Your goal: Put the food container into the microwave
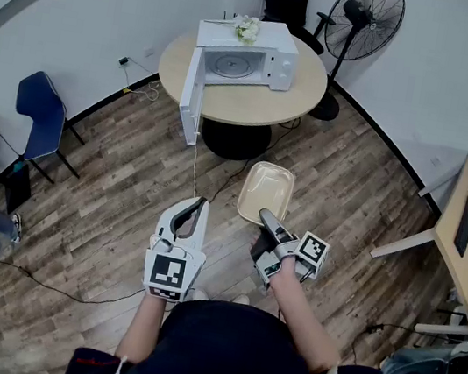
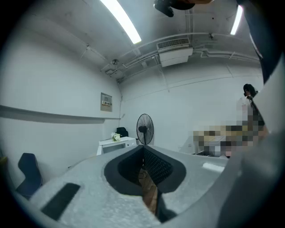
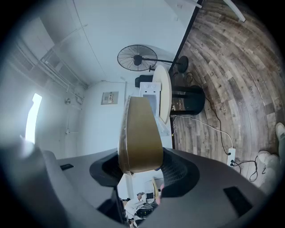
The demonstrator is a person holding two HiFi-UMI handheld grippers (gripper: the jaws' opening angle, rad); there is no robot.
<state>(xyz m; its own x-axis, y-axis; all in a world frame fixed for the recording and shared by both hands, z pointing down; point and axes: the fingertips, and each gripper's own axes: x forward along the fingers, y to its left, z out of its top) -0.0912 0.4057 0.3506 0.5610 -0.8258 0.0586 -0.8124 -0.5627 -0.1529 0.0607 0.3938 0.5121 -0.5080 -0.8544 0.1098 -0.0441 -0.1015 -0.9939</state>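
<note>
**One container, held at my right**

One beige food container (image 1: 266, 192), clamped by its near rim in my right gripper (image 1: 266, 220), well short of the table. My left gripper (image 1: 195, 206): jaws together, nothing between them. One microwave (image 1: 247, 55), door open, on one round table (image 1: 239, 101). One fan (image 1: 365, 17) behind.

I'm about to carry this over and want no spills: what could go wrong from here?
The right gripper pinches the food container by one rim only, so it may tilt or slip. The microwave door stands swung open toward the person and could catch the container on approach. A white cable trails across the floor ahead, a possible trip risk.
</note>
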